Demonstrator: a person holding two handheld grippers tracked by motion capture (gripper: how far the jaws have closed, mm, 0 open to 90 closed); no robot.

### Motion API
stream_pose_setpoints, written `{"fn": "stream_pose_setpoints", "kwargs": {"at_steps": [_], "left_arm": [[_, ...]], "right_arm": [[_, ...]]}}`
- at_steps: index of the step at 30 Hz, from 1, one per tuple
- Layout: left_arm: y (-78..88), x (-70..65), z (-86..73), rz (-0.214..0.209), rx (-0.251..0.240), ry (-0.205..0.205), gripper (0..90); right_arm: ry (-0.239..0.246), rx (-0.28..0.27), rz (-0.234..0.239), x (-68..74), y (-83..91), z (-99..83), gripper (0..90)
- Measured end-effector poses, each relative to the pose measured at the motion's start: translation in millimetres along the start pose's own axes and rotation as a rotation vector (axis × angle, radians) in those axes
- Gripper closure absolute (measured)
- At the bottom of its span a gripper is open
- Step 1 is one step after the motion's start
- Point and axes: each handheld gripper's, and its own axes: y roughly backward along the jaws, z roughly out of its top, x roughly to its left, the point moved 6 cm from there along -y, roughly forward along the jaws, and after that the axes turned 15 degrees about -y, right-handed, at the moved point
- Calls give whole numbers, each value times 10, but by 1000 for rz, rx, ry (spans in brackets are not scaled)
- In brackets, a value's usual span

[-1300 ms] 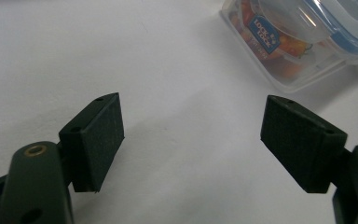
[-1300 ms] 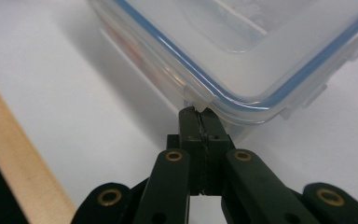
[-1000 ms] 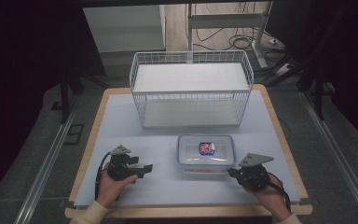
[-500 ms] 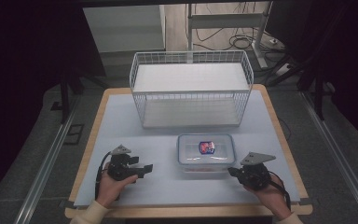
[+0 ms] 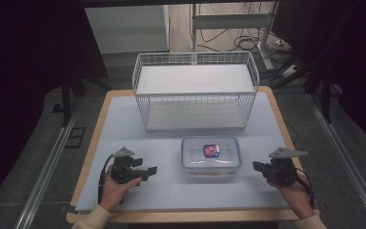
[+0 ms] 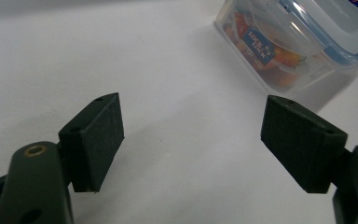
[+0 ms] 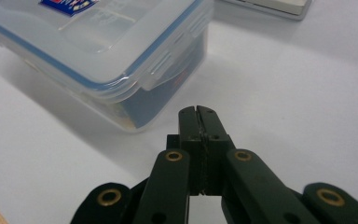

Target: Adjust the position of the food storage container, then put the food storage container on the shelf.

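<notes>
Change since the earlier frames: the right gripper (image 5: 259, 166), at the lower right of the high view, has drifted slightly outward and down; the left gripper (image 5: 148, 170) and the box lie as they did.

Item, lower left of the high view: left gripper, held in a hand (image 5: 116, 187). Jaws spread wide, nothing between them. In the left gripper view the pads (image 6: 94, 140) frame bare table, with the box at the upper right of that frame, well apart.

Item, lower right: right gripper, held in a hand (image 5: 295, 193). Jaws pressed together, holding nothing. In the right gripper view its tip sits near the box's side latch (image 7: 168, 65), not touching.

Item, centre: clear lidded food box (image 5: 210, 155), blue-sealed, with a label on top and orange contents inside. It rests on the white table mat (image 5: 171, 200).

Item, upper centre: white wire basket (image 5: 195, 98), empty, standing behind the box.

Risk, as a judgement: with its jaws closed, the right gripper could only push, so a nudge at the latch might slide the box across the smooth mat rather than open it.
</notes>
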Motion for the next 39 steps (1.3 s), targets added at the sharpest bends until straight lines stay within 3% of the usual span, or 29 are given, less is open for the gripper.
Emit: {"fn": "stream_pose_setpoints", "kwargs": {"at_steps": [4,10,16,27,39], "left_arm": [[9,-8,32,5,-9,2,210],[52,-76,118,13,-33,-19,210],[77,-99,170,15,-43,-7,192],[14,-154,382,-33,-69,20,159],[-203,-312,669,-85,-65,30,152]], "right_arm": [[-14,0,8,-46,7,26,868],[-45,-3,37,-53,21,70,569],[-95,-35,92,-46,58,133,394],[-131,-53,133,-40,102,236,263],[-142,-64,145,-1,85,379,233]]}}
